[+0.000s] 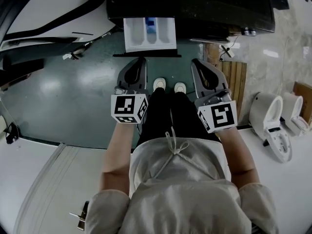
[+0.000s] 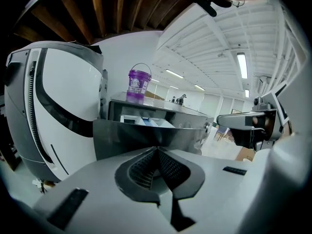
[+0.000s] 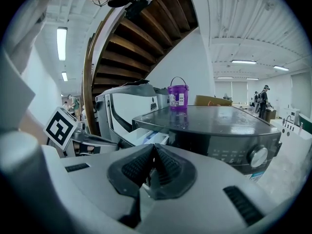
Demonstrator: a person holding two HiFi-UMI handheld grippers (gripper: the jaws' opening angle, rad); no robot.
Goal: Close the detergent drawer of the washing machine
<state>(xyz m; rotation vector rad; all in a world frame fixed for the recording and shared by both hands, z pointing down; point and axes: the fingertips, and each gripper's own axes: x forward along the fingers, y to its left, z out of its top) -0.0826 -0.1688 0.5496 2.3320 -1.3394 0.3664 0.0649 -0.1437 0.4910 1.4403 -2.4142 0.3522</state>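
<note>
Head view: detergent drawer lies just beyond both fingers

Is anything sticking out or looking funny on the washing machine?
Yes. The white plastic detergent drawer is pulled out of the dark grey washing machine, its compartments showing. A small purple bucket also stands on the machine's top.
</note>
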